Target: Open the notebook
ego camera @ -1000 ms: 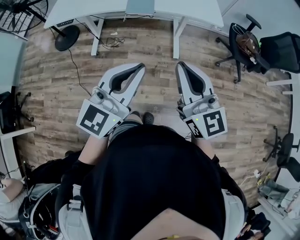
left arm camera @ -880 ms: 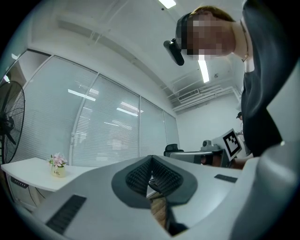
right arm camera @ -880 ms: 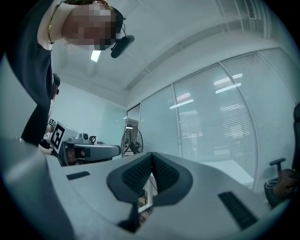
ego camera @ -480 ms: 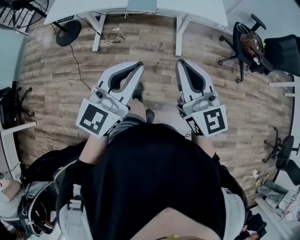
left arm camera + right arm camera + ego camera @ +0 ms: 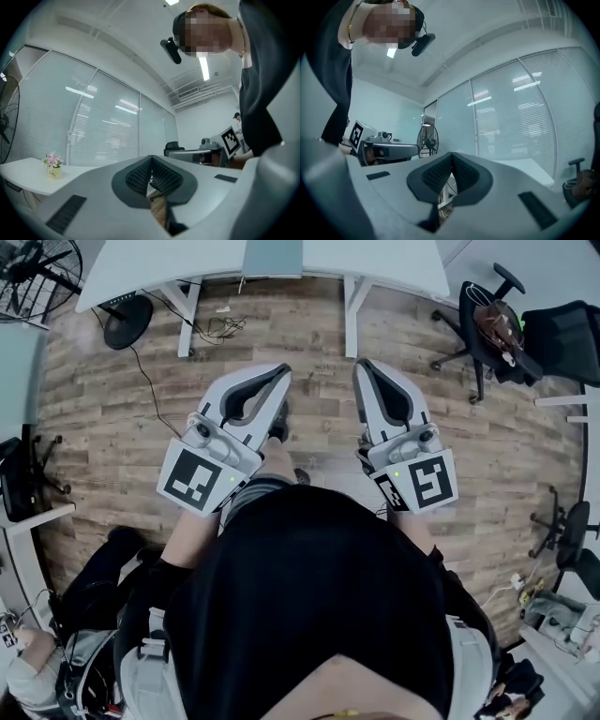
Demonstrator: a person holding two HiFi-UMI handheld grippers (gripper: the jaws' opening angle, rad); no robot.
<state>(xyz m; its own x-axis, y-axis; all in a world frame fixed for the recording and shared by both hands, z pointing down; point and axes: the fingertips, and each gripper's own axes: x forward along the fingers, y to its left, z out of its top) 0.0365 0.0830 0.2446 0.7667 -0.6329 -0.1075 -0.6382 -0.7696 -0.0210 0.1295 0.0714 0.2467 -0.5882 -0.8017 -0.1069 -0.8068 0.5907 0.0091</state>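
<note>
Standing over the wooden floor (image 5: 103, 437), a person holds the left gripper (image 5: 279, 376) and right gripper (image 5: 363, 369), each with jaws pressed together on nothing. The flat grey-blue notebook (image 5: 274, 257) lies at the white tabletop's (image 5: 384, 261) near edge, well apart from both.

Brown wood-plank floor (image 5: 94, 427); seemingly pink flowers (image 5: 53, 159)

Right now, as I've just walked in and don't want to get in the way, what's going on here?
A person stands on the wooden floor, facing a white desk, with a gripper in each hand. The left gripper and right gripper are both shut and empty, held out in front. Nothing is being handled yet. A flat grey thing lies on the desk; whether it is the notebook cannot be told.
</note>
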